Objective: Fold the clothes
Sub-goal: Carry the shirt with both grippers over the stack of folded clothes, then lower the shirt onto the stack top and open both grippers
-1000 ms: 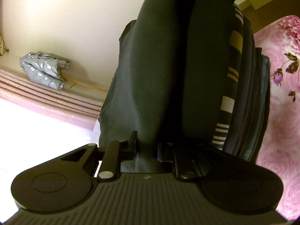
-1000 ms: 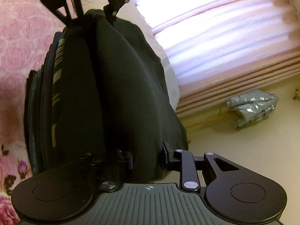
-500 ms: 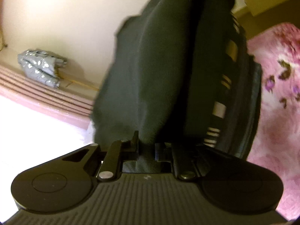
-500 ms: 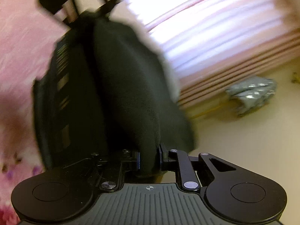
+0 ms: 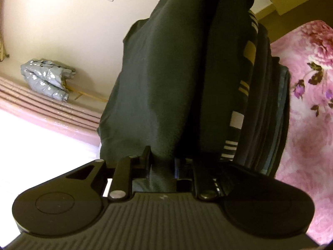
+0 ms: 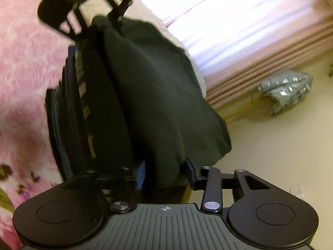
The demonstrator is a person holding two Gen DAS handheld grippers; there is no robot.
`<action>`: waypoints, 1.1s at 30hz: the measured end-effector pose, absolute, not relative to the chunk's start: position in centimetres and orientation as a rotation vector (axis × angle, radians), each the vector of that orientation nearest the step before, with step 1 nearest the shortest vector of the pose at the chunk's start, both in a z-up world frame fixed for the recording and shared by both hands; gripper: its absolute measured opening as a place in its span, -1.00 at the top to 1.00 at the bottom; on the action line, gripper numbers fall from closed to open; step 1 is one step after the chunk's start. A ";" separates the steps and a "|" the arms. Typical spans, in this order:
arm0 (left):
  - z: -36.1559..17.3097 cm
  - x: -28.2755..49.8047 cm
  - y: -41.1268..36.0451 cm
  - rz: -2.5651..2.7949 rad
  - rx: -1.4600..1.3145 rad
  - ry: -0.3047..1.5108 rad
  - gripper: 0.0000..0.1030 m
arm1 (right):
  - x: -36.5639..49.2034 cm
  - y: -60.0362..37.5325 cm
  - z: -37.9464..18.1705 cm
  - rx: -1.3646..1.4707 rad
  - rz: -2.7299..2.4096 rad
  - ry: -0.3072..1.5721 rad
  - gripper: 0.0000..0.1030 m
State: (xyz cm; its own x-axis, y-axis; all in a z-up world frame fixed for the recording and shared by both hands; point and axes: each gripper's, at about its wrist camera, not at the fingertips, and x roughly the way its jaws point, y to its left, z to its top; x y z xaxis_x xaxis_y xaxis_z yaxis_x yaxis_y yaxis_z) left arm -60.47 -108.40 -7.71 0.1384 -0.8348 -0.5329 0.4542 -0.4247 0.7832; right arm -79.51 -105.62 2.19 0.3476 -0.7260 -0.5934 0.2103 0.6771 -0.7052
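Observation:
A dark green-black fleece garment (image 5: 162, 79) fills the middle of both views, folded double, also in the right wrist view (image 6: 149, 104). My left gripper (image 5: 162, 162) is shut on one end of it. My right gripper (image 6: 164, 173) holds the other end between its blue pads, which stand a little apart around the cloth. The left gripper shows at the far end of the garment in the right wrist view (image 6: 93, 18). The garment lies against a stack of folded clothes (image 5: 264, 104), one with beige and white stripes (image 5: 243, 87).
A pink flowered blanket (image 5: 308, 95) lies under the stack, also in the right wrist view (image 6: 27, 62). Pink curtains (image 6: 249, 31) and a grey puffy bundle (image 6: 285, 91) are by the cream wall (image 5: 62, 25).
Both grippers moved with the garment; the views shook and settled. The right gripper's jaws have spread a little, and its blue pads now show beside the cloth.

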 end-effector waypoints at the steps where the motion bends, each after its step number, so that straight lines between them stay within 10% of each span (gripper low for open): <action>1: -7.7 -60.4 -108.6 -1.526 1.335 -0.404 0.70 | -79.4 -105.3 3.0 -0.540 -0.651 1.031 0.22; 10: -7.8 -59.8 -109.0 -1.531 1.325 -0.395 0.70 | -78.5 -111.7 11.0 0.100 -0.724 0.622 0.23; 33: -2.0 -53.5 -113.5 -1.591 0.957 0.292 0.55 | -80.9 -112.9 4.7 0.334 -0.774 0.659 0.22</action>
